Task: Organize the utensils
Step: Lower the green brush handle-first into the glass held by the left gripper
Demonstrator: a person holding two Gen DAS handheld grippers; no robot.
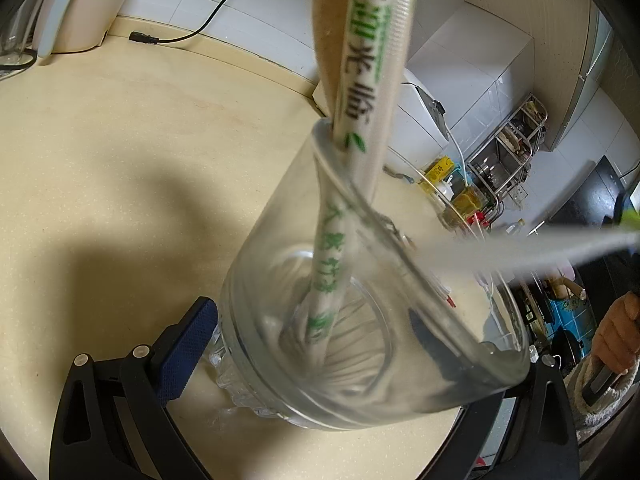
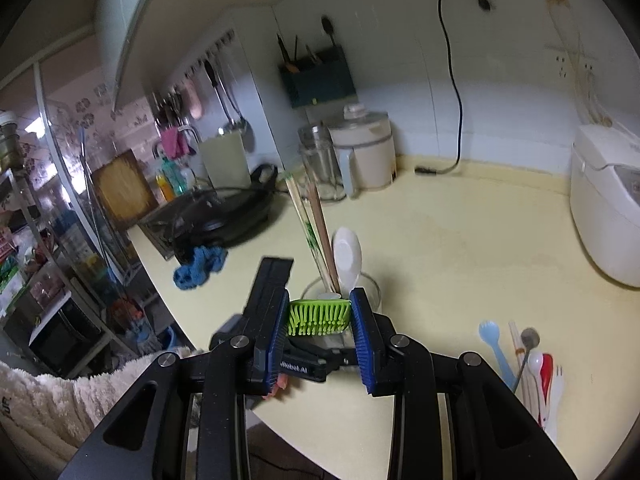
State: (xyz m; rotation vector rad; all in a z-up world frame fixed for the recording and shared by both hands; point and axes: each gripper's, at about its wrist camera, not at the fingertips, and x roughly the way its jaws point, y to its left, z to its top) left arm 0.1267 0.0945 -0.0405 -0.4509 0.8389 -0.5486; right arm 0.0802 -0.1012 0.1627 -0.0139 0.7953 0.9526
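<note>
My left gripper (image 1: 360, 360) is shut on a clear glass cup (image 1: 400, 360), its blue pads (image 1: 188, 344) against the sides. In the cup stand paper-wrapped chopsticks (image 1: 372, 80) with green print and a pale spoon (image 1: 328, 32). My right gripper (image 2: 320, 304) is shut on the head of a green bristled brush (image 2: 318, 316). The brush's blurred grey handle (image 1: 520, 248) reaches in from the right to the cup's rim. Seen from the right wrist, the cup (image 2: 372, 288) with chopsticks (image 2: 316, 232) and a white spoon (image 2: 347, 256) sits just beyond the brush.
Several loose utensils (image 2: 536, 376), among them a blue spork (image 2: 494, 344), lie on the yellow counter (image 2: 460, 248) at the lower right. A rice cooker (image 2: 608, 208), white appliance (image 2: 368, 152), glass jar (image 2: 320, 164), black pan (image 2: 224, 212), blue cloth (image 2: 200, 266) and cord plug (image 1: 144, 37) ring the counter.
</note>
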